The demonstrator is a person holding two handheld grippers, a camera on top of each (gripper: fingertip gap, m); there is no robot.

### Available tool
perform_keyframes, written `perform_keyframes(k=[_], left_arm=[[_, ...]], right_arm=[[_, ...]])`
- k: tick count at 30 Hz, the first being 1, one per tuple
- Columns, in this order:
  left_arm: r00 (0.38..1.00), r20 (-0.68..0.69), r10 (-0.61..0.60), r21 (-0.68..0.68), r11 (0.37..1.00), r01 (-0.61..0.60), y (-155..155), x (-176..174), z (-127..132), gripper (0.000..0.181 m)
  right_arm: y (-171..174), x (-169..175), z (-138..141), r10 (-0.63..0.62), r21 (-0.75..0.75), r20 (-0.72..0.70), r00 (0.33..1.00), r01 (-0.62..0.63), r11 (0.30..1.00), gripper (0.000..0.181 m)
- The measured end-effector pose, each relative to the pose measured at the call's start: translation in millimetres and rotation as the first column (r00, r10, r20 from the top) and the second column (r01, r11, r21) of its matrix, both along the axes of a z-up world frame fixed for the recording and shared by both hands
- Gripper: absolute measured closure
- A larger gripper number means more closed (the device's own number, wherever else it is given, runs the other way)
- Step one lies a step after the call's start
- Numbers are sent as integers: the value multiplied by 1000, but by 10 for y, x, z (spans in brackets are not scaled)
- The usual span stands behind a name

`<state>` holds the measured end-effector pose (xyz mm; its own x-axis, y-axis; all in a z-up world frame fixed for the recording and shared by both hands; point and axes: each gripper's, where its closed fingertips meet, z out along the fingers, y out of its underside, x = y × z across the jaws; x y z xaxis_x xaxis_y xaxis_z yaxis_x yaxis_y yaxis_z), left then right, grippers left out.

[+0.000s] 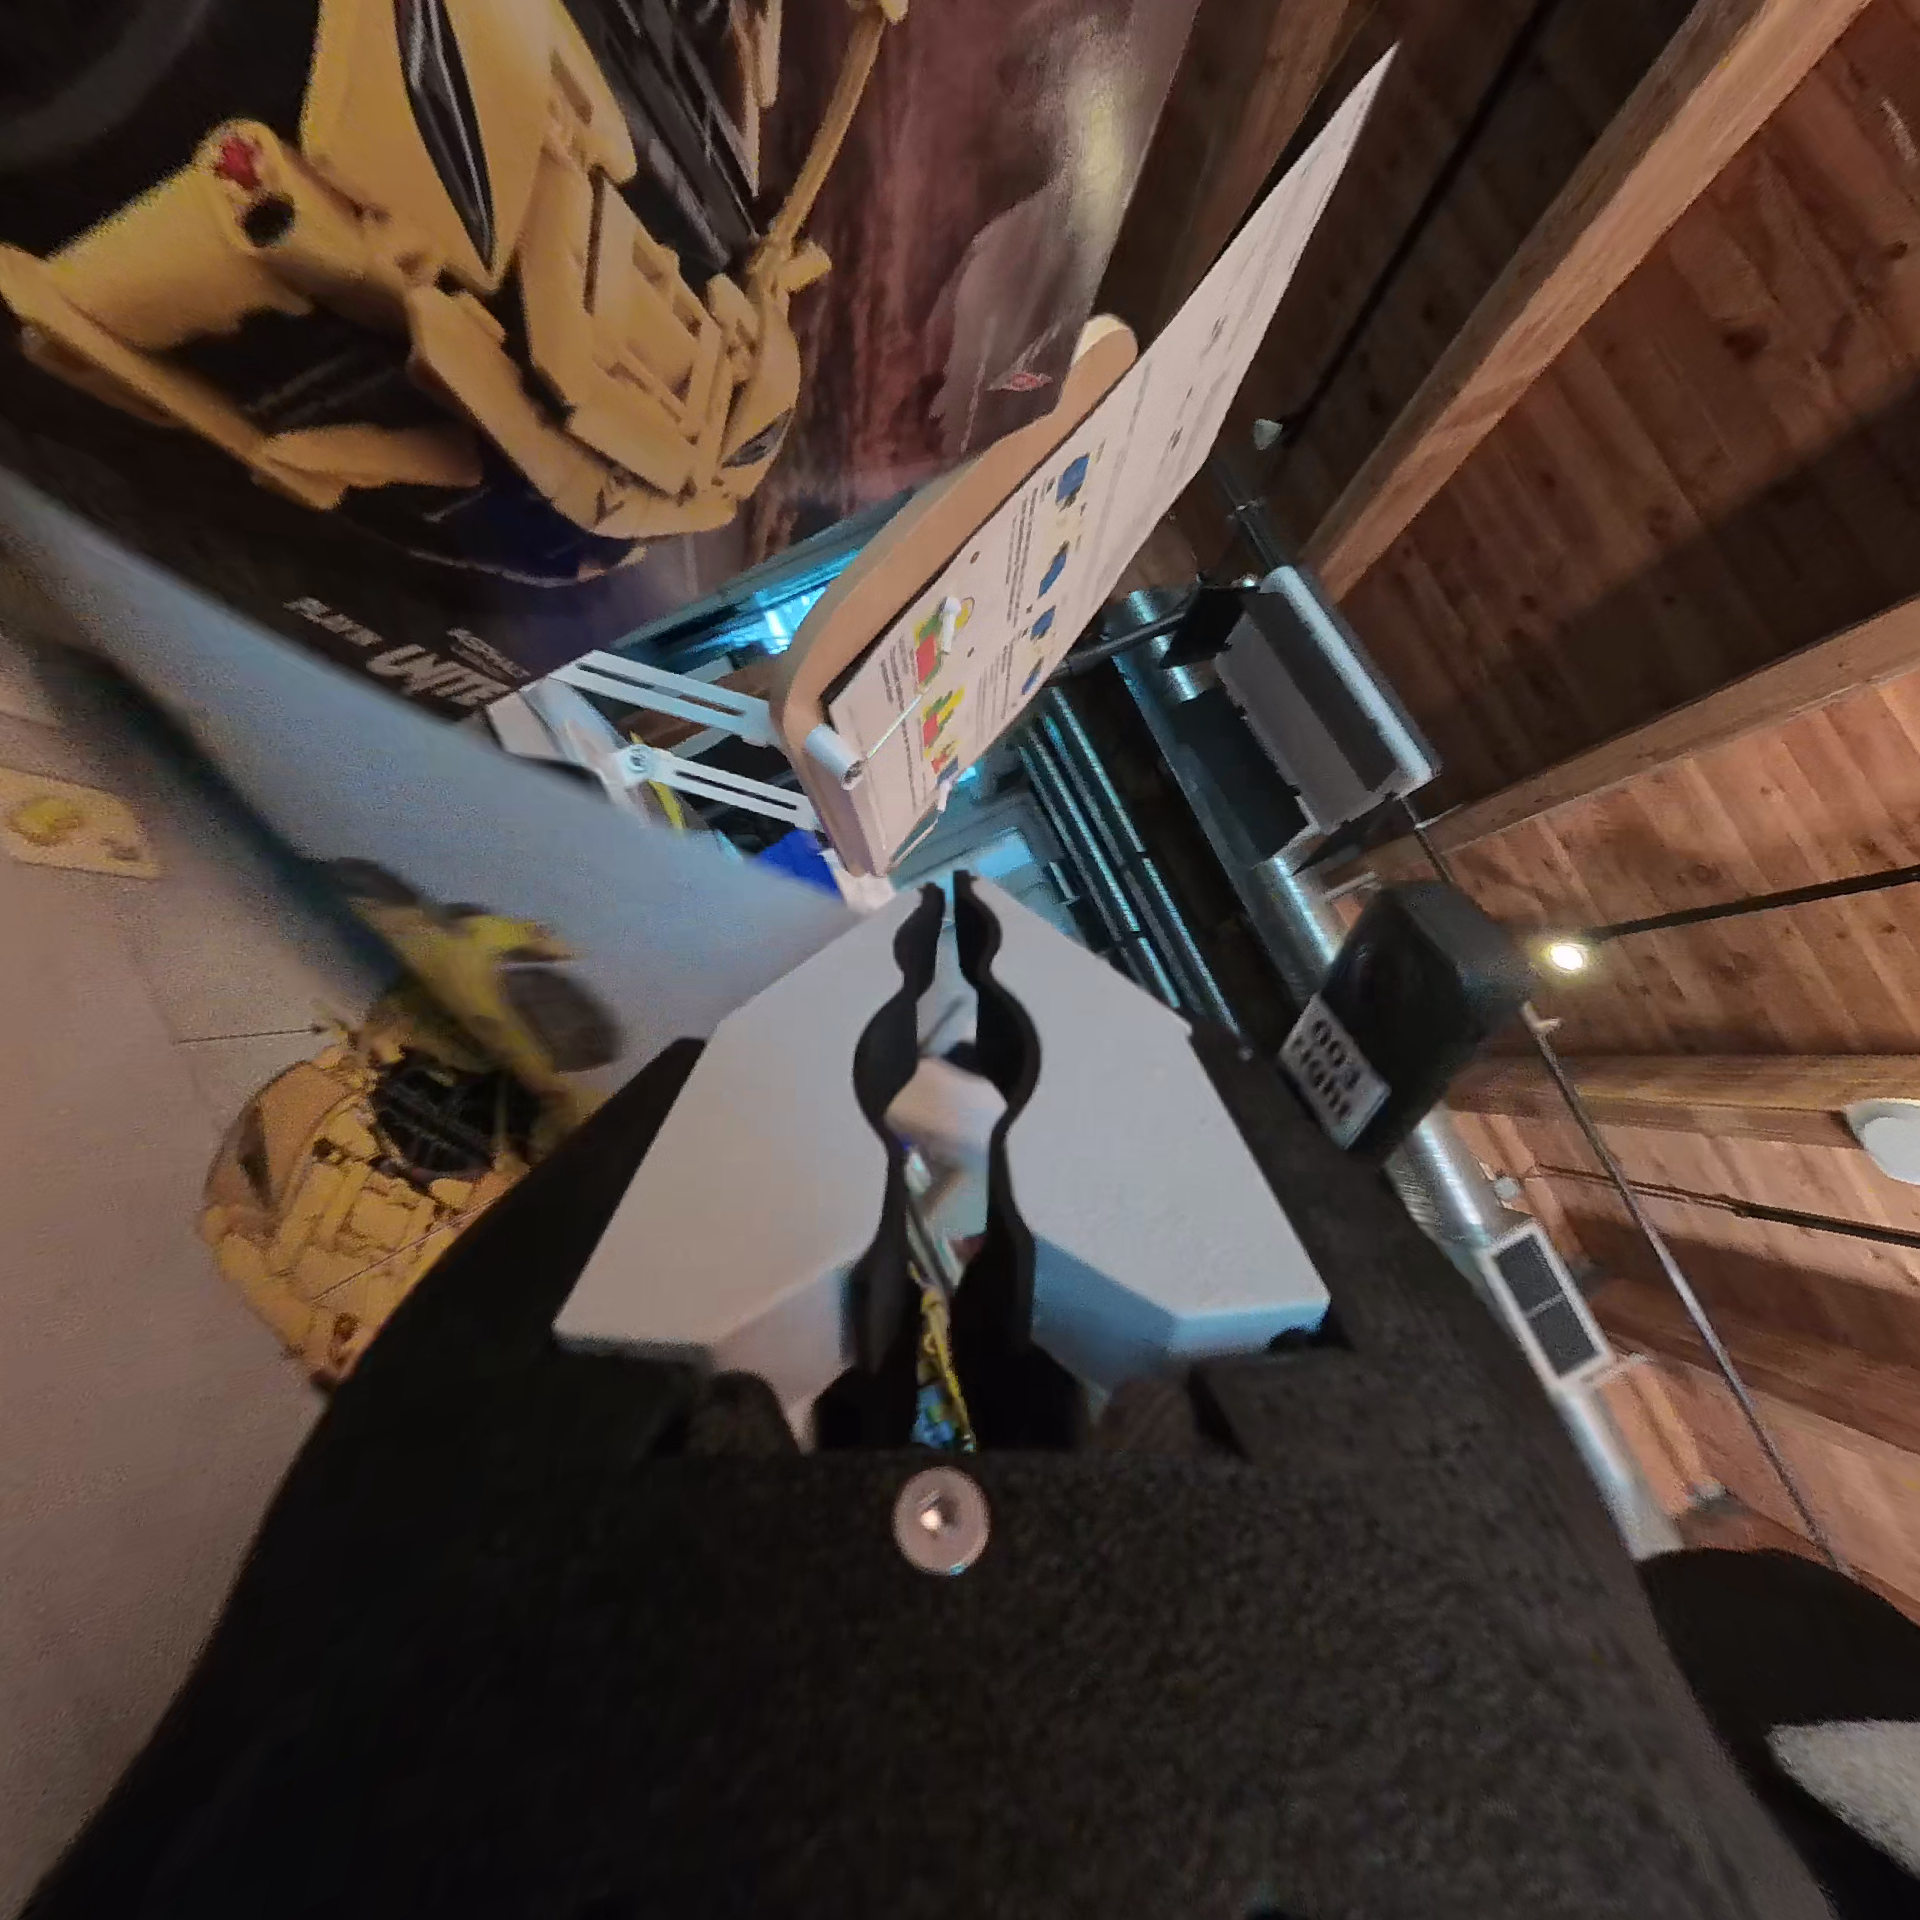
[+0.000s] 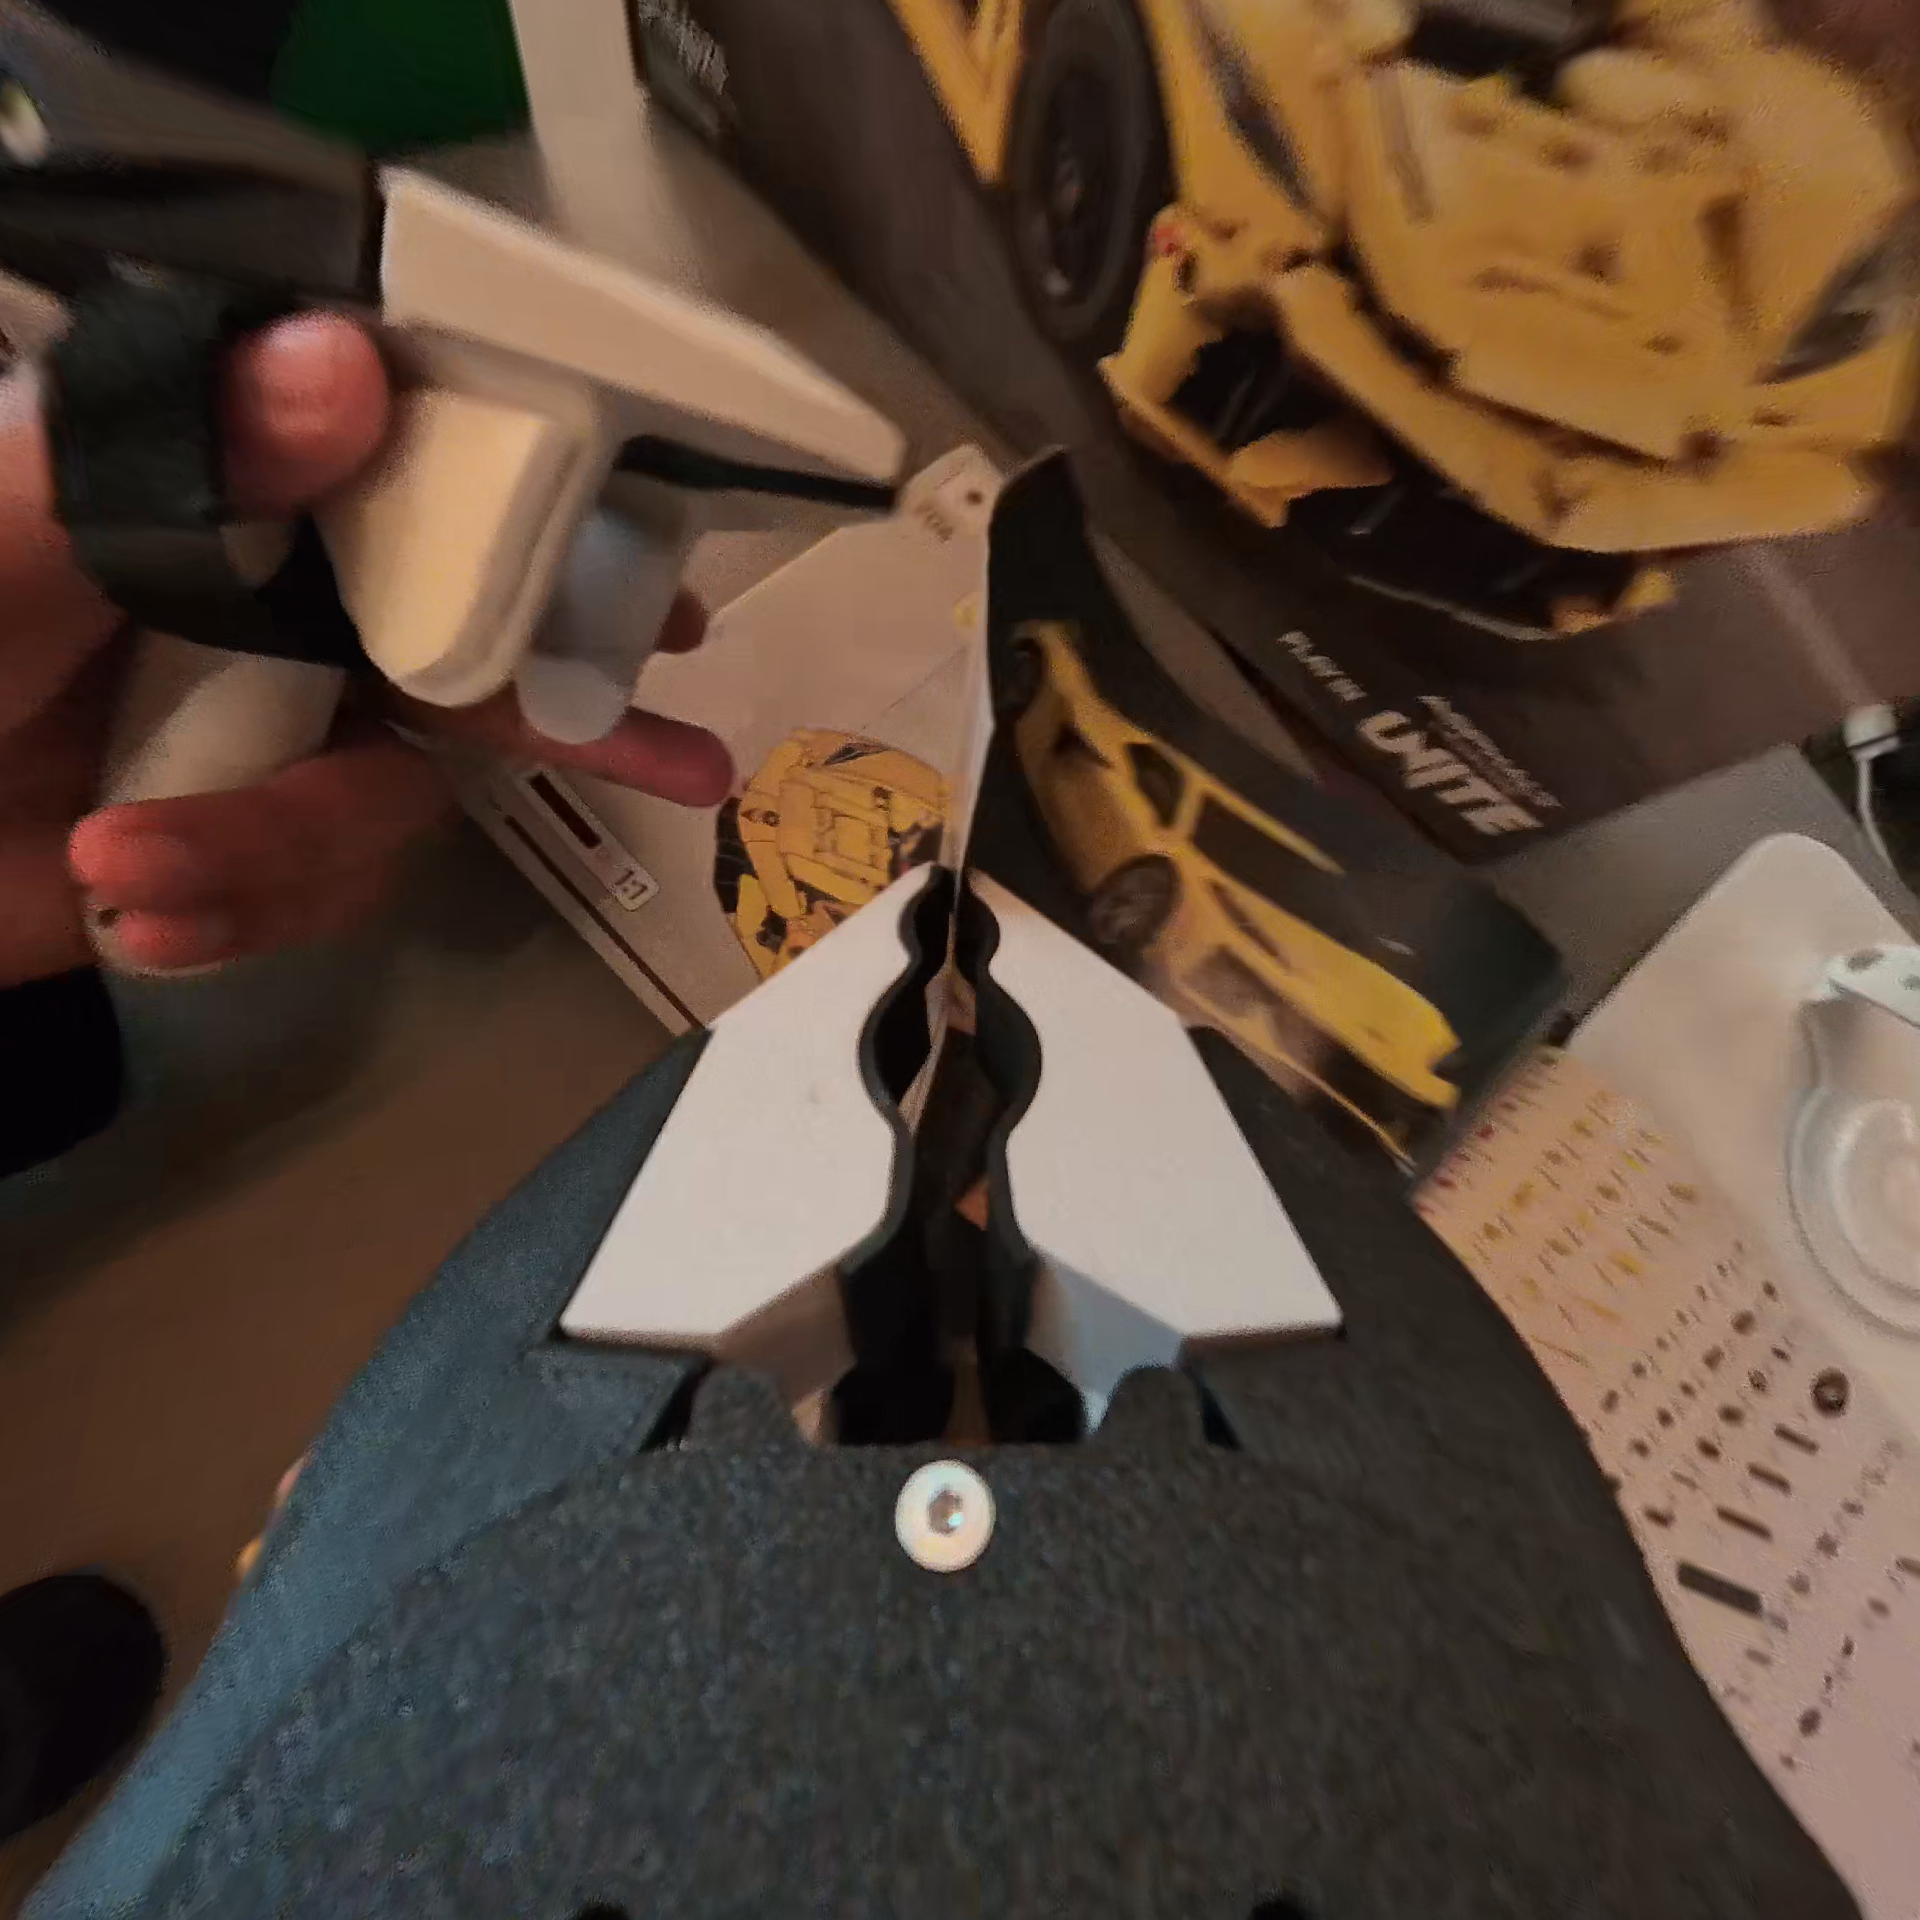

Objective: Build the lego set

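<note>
In the right wrist view my right gripper (image 2: pixel 961 883) is shut on the instruction booklet (image 2: pixel 831 665), clamping the fold between a white page with a yellow robot picture and the dark cover with a yellow car (image 2: pixel 1247 883). A hand (image 2: pixel 208 727) holds my left gripper (image 2: pixel 894 468) at the upper left, with its tips at the booklet's top corner. In the left wrist view my left gripper (image 1: pixel 943 894) points up toward the ceiling. Its fingers are closed on a thin printed sheet of the booklet (image 1: pixel 940 1361), seen edge-on. The picture is blurred.
The big set box with a yellow car picture (image 2: pixel 1351 312) stands behind the booklet and also shows in the left wrist view (image 1: pixel 468 312). A white sheet with small part pictures (image 2: pixel 1662 1403) lies at the right. A board with a printed sheet (image 1: pixel 1039 623) stands ahead, with wooden ceiling beams (image 1: pixel 1662 416) above. The grippers' ends are close to 7 centimeters from one another.
</note>
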<state>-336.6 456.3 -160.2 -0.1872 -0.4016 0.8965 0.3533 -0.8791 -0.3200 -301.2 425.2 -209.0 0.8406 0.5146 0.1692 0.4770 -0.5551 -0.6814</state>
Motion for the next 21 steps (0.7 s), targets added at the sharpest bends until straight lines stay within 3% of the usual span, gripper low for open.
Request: perform_keyframes(k=[3,7,10,13,17,19,21], left_arm=[[984,-178,22,36,999,-16,12,15,-193,178],[875,-483,20,160,985,65,-98,185,-508,178],[877,-480,-25,189,973,131,-263,394,-405,172],[884,-463,-56,218,960,175,-418,608,-300,162],[833,-547,-78,267,927,262,-645,873,-342,155],[817,-571,-80,285,914,288,-723,1003,-318,154],[838,-537,-96,299,907,295,-797,1205,-149,152]], right_arm=[[-126,419,472,-73,62,-119,990,81,995,181],[-422,1248,775,-190,76,-275,942,219,973,181],[-612,1744,706,-228,30,-388,893,259,965,181],[-733,2001,681,-213,4,-534,818,254,967,181],[-867,2633,552,-341,-13,-558,756,403,915,181],[-944,2687,569,-281,11,-614,738,364,931,181],[-1017,2587,695,-151,122,-613,775,282,952,181]])
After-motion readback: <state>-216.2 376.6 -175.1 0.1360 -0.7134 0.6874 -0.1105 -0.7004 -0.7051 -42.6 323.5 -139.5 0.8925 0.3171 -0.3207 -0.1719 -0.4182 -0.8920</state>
